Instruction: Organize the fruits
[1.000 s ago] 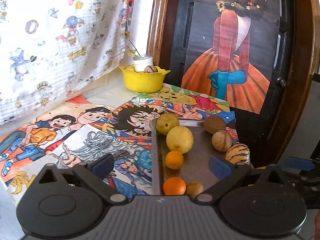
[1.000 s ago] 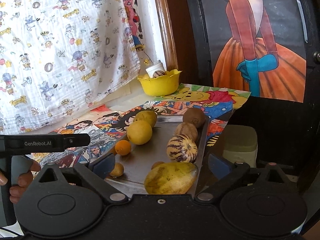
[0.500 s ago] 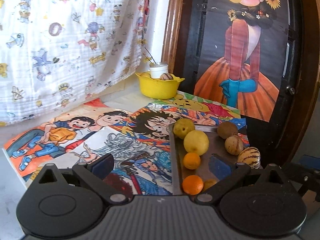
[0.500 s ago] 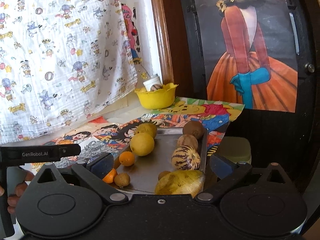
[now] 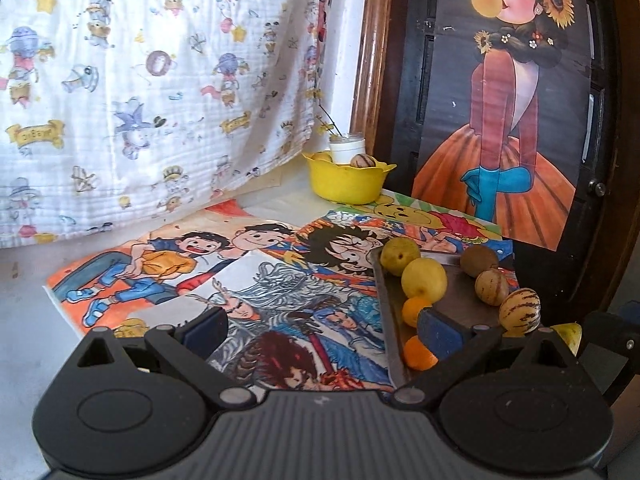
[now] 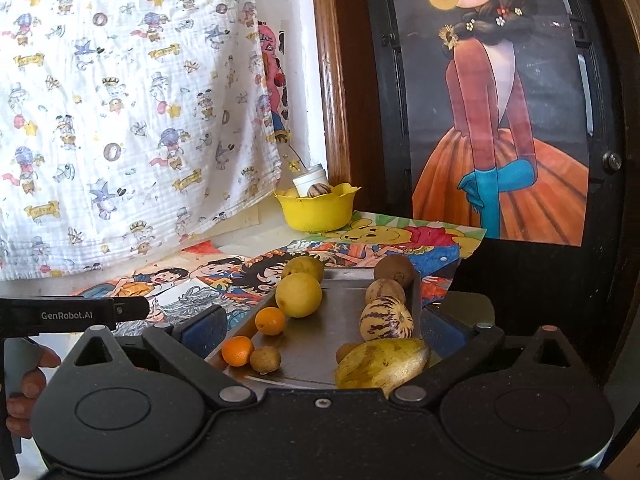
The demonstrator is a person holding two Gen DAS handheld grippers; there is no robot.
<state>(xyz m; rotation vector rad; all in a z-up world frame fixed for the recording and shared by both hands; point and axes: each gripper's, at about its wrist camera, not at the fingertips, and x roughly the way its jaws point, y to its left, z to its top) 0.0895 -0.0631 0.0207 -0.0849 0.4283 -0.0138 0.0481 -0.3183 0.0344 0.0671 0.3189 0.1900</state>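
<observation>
- Both hand-held grippers have drawn back from the tray [image 6: 320, 344] over the last second; the left one [image 5: 320, 328] has also swung left, over the drawings [image 5: 280, 304].
- Tray sits on the bench, ahead of the right hand-held gripper [image 6: 320, 328] and to the right of the left one.
- Both hand-held grippers are spread wide, holding nothing.
- Long melon [image 6: 380, 364] lies nearest the right hand-held gripper, between its fingers.
- Bowl [image 6: 316, 210] stands well beyond the tray.
- Two oranges [image 6: 238, 350] lie on the tray's left.
</observation>
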